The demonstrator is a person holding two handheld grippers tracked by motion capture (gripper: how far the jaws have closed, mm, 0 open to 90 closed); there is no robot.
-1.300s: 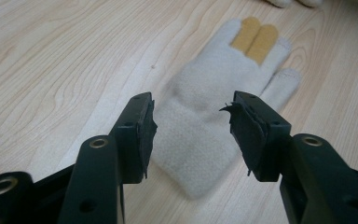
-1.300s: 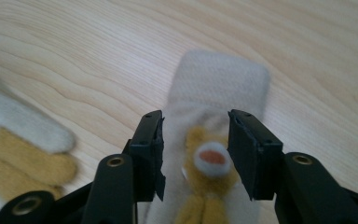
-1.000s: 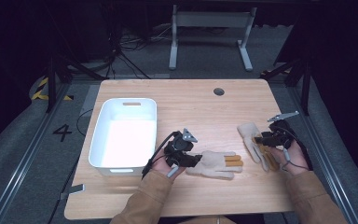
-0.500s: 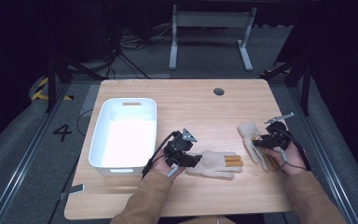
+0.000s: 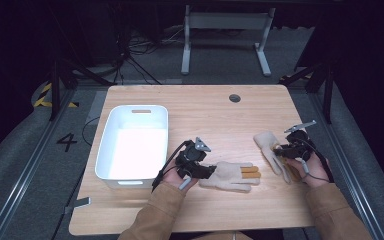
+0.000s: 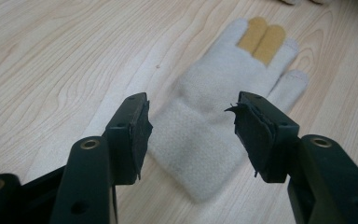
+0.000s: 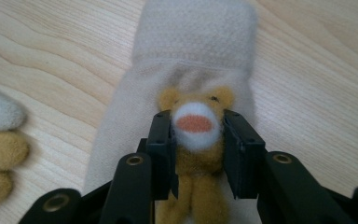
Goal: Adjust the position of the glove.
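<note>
The right-hand glove is lying flat on the counter near its right edge, cuff pointing away from the person, and a small plush animal face is sitting on its palm side. The right tongs have just been closing and are now pinching that plush face, a pad on either side of it. The second glove is lying well apart, toward the middle of the counter, its tan fingertips pointing away from the left tongs, which are standing spread over its cuff without pressing on it. A white bin is sitting to the left, just beside the left hand.

The likely trouble is the right grip: it is catching the plush ornament alone, so a lift may stretch or tear the trim, or the glove may swing and slip free. On the left, the spread pads may close on the top layer of knit and drag the glove rather than lift it.
</note>
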